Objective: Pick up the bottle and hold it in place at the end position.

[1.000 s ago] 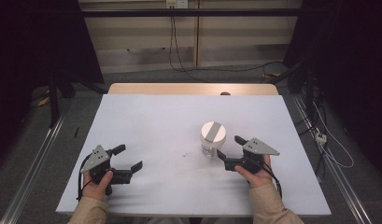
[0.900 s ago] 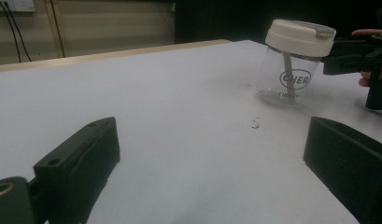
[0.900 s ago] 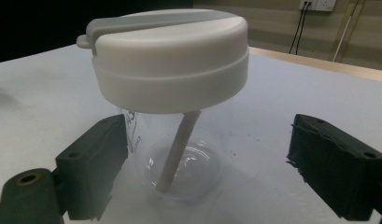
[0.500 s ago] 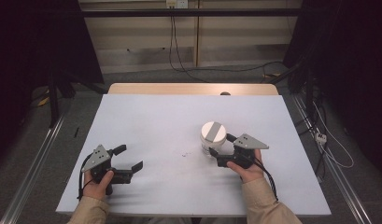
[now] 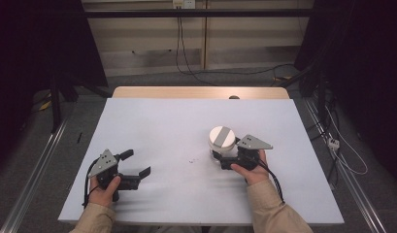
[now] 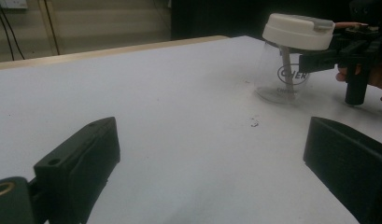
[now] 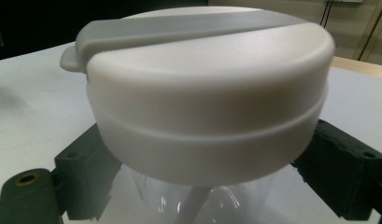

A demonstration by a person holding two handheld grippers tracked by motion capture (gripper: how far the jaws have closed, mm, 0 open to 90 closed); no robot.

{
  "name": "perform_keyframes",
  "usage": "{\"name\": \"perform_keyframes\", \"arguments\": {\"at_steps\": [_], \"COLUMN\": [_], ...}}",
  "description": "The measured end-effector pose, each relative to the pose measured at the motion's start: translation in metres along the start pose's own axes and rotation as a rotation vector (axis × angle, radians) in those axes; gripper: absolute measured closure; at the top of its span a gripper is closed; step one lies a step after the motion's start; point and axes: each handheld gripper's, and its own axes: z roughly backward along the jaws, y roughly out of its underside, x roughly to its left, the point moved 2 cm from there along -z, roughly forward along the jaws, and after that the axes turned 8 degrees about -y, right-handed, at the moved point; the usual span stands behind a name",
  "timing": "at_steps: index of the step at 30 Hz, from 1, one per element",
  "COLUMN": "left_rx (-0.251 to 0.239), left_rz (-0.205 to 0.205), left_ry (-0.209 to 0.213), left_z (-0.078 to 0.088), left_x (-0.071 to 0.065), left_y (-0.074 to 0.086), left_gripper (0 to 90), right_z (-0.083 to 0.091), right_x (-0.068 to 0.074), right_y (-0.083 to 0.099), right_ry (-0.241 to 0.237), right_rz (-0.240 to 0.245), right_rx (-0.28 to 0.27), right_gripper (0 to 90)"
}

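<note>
The right tongs (image 5: 220,158) have advanced since a second ago and now straddle the clear jar (image 5: 222,141) under its white lid (image 7: 207,88), apparently not yet pinching. The jar stands right of the tabletop's (image 5: 176,121) middle. Well left of the jar, the left tongs (image 5: 138,164) rest spread.

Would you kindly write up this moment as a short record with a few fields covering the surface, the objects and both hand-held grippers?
surface: white table, wooden strip along its far edge
object: clear jar with a white lid, upright, right of centre
lid detail: grey band across the top
left hand-held gripper: open, resting near the table's near-left corner, holding nothing
right hand-held gripper: jaws either side of the jar below the lid; contact cannot be judged
marks: small dark specks near the table's middle
</note>
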Motion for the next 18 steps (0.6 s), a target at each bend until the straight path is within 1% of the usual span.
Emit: {"name": "perform_keyframes", "arguments": {"at_steps": [1,2,4,5,7,8,11,13,18], "left_rx": [0.001,0.002,0.002,0.002,0.005,0.005,0.003,0.001,-0.002], "left_rz": [-0.004,-0.005,-0.005,-0.005,-0.004,-0.002,-0.005,-0.005,-0.006], "left_ry": [0.002,0.002,0.002,0.001,0.0,0.001,0.005,0.004,0.006], "left_z": [0.0,0.0,0.0,0.0,0.0,0.0,-0.001,-0.001,-0.003], "left_x": [0.0,0.0,0.0,0.0,0.0,0.0,0.0,0.0,0.0], "left_y": [0.0,0.0,0.0,0.0,0.0,0.0,0.0,-0.001,-0.001], "left_gripper": [3.4,3.4,3.4,3.4,3.4,3.4,3.5,3.5,3.5], "right_z": [-0.001,-0.004,-0.005,-0.008,-0.009,-0.011,-0.012,-0.012,-0.011], "right_x": [-0.001,-0.002,-0.002,-0.001,0.0,0.002,0.003,0.004,0.004], "right_y": [0.0,0.0,0.0,-0.001,-0.001,-0.002,-0.002,-0.003,-0.003], "right_ry": [-0.004,-0.006,-0.008,-0.016,-0.017,-0.018,-0.012,-0.008,0.004], "right_rz": [-0.005,-0.026,-0.025,-0.024,-0.021,-0.002,0.001,0.015,0.018], "right_rx": [-0.004,-0.006,-0.001,0.0,0.002,0.005,0.005,0.012,0.009], "right_gripper": [12.0,11.7,10.8,14.2,15.8,17.2,17.5,17.9,18.2]}}
